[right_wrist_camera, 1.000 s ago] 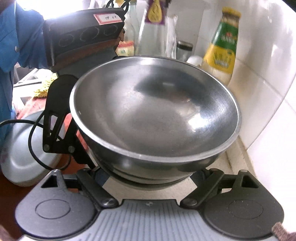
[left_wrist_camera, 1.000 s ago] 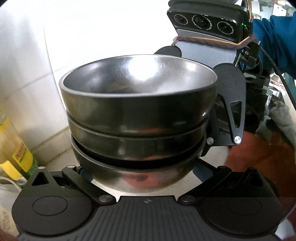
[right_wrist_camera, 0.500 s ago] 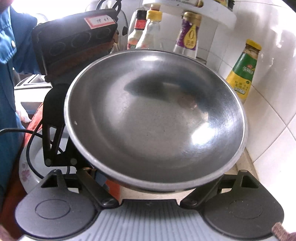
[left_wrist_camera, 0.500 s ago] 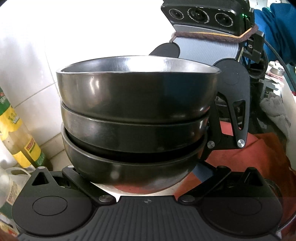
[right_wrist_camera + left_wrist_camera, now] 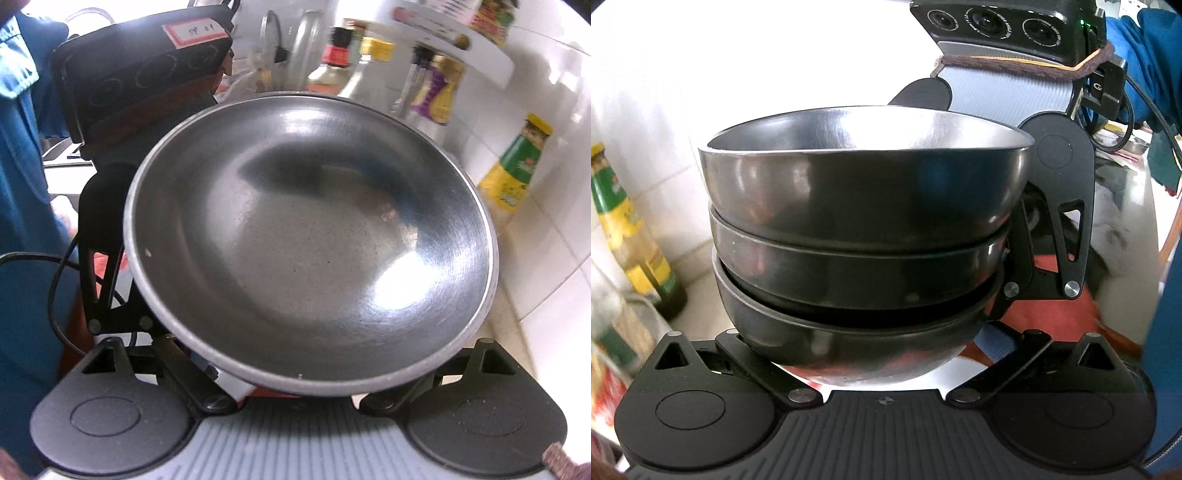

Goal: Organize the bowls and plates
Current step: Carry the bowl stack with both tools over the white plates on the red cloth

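A stack of three steel bowls [image 5: 864, 240] fills the left wrist view, seen from the side. In the right wrist view I look down into the top bowl [image 5: 310, 240]. Both grippers hold the stack from opposite sides and carry it above the counter. The left gripper's fingers are hidden under the stack in its own view; its body [image 5: 122, 155] shows at the far left of the right wrist view. The right gripper's body [image 5: 1056, 206] shows behind the stack at the right of the left wrist view. The fingertips of both are hidden by the bowls.
White tiled wall [image 5: 554, 221] runs along one side. A green and yellow sauce bottle [image 5: 517, 166] stands by the wall, also in the left wrist view [image 5: 631, 236]. Several bottles [image 5: 369, 62] and a shelf [image 5: 461, 40] stand at the back. A red cloth [image 5: 1063, 314] lies below.
The stack has risen off the counter and moved away from the wall; the bottles now appear lower and farther off, and the stack has tilted toward the right wrist camera.
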